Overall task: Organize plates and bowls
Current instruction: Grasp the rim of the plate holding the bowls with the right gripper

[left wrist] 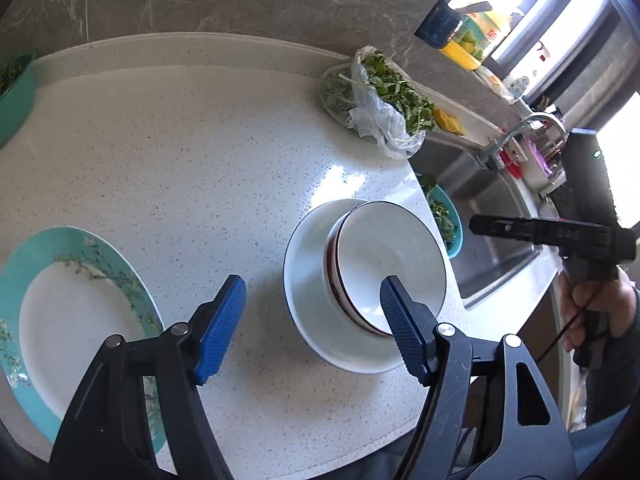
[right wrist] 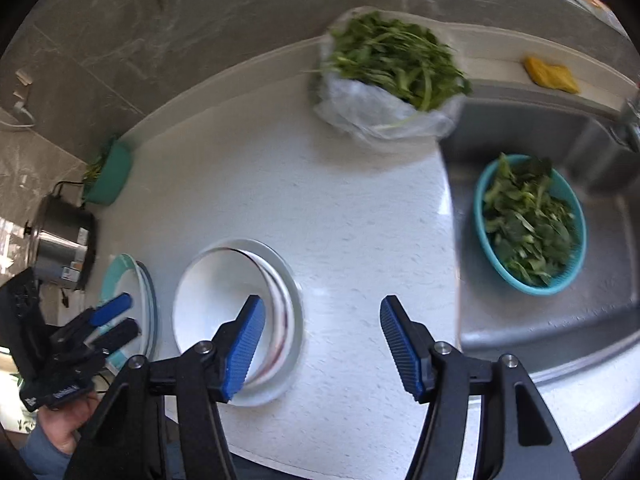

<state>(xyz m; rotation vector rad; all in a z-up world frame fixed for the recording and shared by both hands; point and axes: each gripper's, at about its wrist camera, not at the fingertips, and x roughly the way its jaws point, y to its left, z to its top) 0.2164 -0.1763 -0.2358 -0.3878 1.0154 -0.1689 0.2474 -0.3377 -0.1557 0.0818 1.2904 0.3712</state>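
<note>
bowls (left wrist: 374, 268) nested on white plate (left wrist: 304, 296), mid surface (left wrist: 200, 160) by sink (right wrist: 560, 340), so stacked I think | teal plate (left wrist: 44, 300) apart, left | left gripper (left wrist: 312, 312), right gripper (right wrist: 322, 344): my jaws open, empty

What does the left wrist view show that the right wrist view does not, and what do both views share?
Only the left wrist view shows the tap and the dark blue cup. Only the right wrist view shows the steel pot. Both show the stack of white bowls, the teal-rimmed plate, the bag of greens and the teal colander in the sink.
</note>
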